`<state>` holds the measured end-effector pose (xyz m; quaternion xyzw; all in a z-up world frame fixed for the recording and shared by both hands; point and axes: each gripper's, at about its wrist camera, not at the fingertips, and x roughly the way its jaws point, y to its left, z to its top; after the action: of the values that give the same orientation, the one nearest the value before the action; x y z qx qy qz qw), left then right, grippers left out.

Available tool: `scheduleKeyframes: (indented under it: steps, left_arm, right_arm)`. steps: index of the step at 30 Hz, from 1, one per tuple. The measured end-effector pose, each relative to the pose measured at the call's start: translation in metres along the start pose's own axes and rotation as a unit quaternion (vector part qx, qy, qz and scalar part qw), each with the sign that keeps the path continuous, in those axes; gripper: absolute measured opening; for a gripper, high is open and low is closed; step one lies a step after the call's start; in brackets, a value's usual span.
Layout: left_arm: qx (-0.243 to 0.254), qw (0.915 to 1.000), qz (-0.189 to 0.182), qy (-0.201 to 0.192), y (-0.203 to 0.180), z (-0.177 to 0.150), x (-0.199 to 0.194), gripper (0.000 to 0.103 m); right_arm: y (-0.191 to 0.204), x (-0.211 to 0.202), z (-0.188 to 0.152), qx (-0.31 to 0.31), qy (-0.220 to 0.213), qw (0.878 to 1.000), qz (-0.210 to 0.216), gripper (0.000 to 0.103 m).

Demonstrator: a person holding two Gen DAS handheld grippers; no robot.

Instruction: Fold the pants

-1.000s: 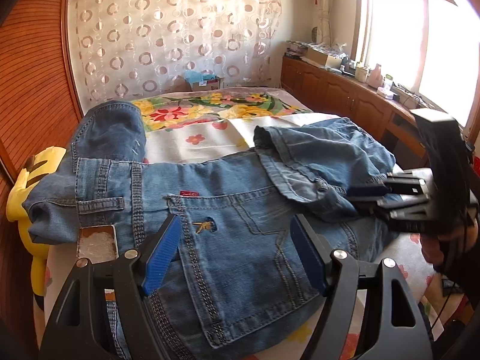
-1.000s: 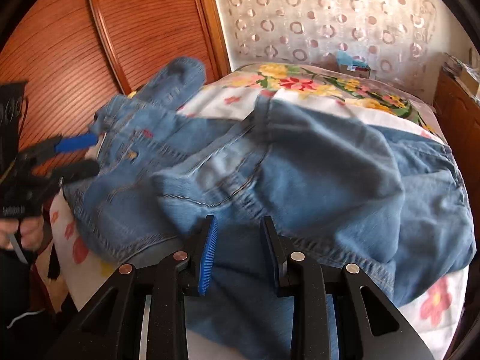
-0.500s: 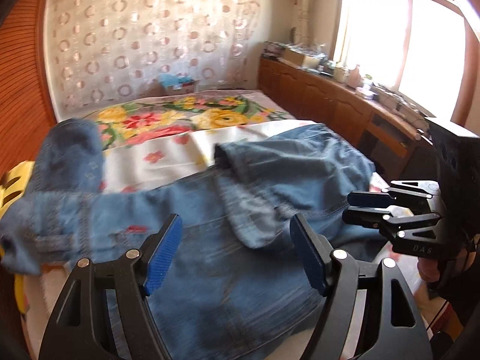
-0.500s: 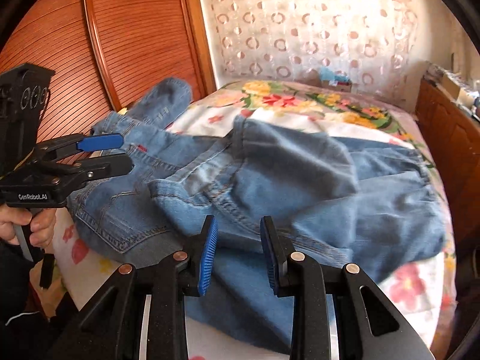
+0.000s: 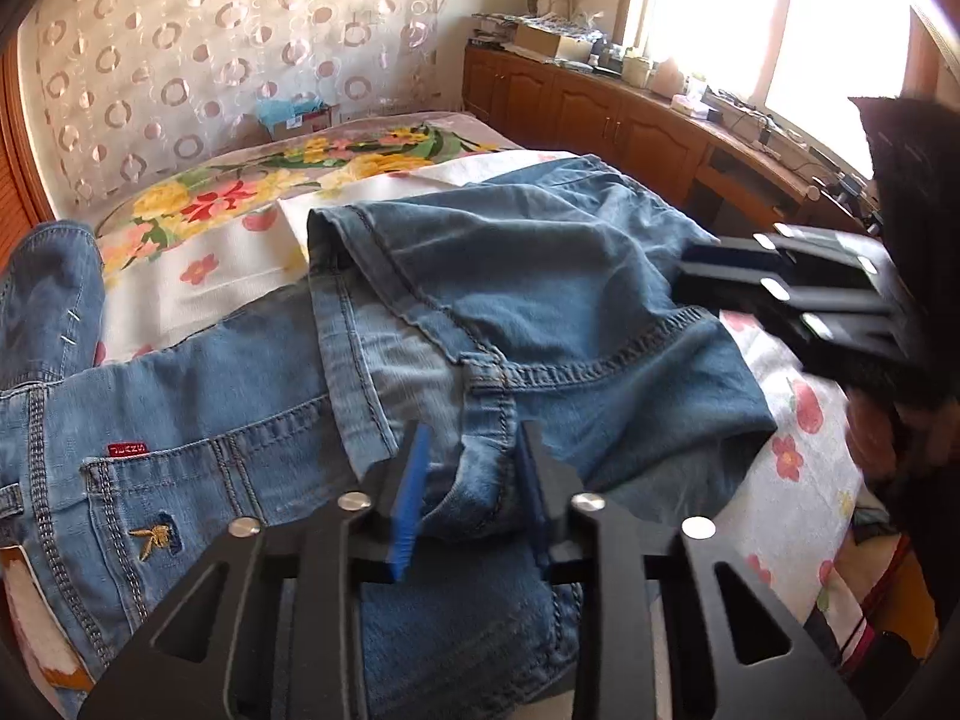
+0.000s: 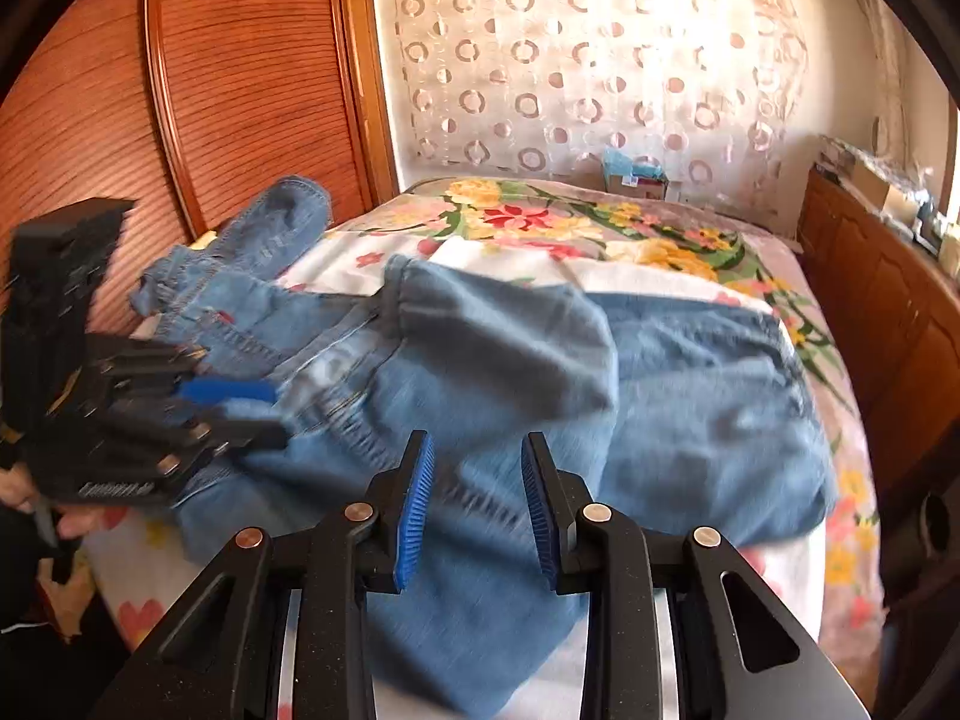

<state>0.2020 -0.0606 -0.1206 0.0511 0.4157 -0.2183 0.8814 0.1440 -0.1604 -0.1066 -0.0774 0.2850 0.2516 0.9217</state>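
Blue denim pants lie crumpled across the bed, waistband and back pockets at the left, one leg folded back over the seat. My left gripper has narrowed around a raised fold of denim near the crotch seam. In the right wrist view the pants are blurred. My right gripper hovers over the near leg, its jaws a little apart with nothing between them. The left gripper also shows at the left of the right wrist view.
The bed has a flowered sheet. A slatted wooden headboard stands at the left. Wooden cabinets under a bright window run along the right side. A patterned curtain hangs behind. A small box sits beyond the bed.
My left gripper moved right and forward and its wide-open jaws closed onto a denim fold at the crotch. My right gripper drew back a little and stays slightly open.
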Motion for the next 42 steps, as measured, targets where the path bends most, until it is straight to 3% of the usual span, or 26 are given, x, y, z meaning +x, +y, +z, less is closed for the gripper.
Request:
scheduleKeyframes:
  steps: [1,4,9,15,20,24,29,33,38,42]
  left_arm:
    - [0.005,1.0000,-0.002,-0.003,-0.002,-0.001,-0.003,0.015]
    - [0.020,0.9996,0.007,-0.020,-0.009,-0.004,-0.017,0.009]
    - [0.017,0.9965,0.020,-0.079,-0.009,-0.004,-0.070,0.008]
    - [-0.016,0.9856,0.052,-0.160,0.028,-0.009,-0.164,0.008]
    - [-0.051,0.9793,0.091,-0.174,0.069,-0.034,-0.206,0.008]
    - [-0.071,0.9805,0.104,-0.151,0.092,-0.056,-0.204,0.008]
    - [-0.082,0.9821,0.119,-0.120,0.104,-0.066,-0.186,0.022]
    - [-0.095,0.9804,0.118,-0.126,0.115,-0.067,-0.181,0.055]
    - [-0.102,0.9777,0.143,-0.115,0.126,-0.065,-0.159,0.055]
    - [-0.116,0.9811,0.133,-0.079,0.143,-0.064,-0.124,0.055]
  right_arm:
    - [-0.002,0.004,0.003,-0.002,-0.001,1.000,-0.008,0.031]
    - [-0.006,0.014,0.008,0.007,-0.002,1.000,-0.012,0.031]
    - [-0.012,0.022,0.013,0.017,-0.005,1.000,-0.015,0.032]
    - [-0.012,0.020,0.023,0.027,-0.019,0.999,-0.004,0.032]
    - [0.002,0.026,0.024,0.020,-0.023,0.999,0.017,0.032]
    - [0.017,0.035,0.025,0.005,-0.020,0.999,0.033,0.032]
    - [0.026,0.042,0.024,-0.010,-0.015,0.999,0.051,0.032]
    - [0.025,0.042,0.022,-0.021,-0.009,0.998,0.061,0.032]
    - [0.025,0.043,0.020,-0.021,-0.003,0.997,0.071,0.032]
    - [0.024,0.048,0.014,-0.020,0.007,0.997,0.076,0.032]
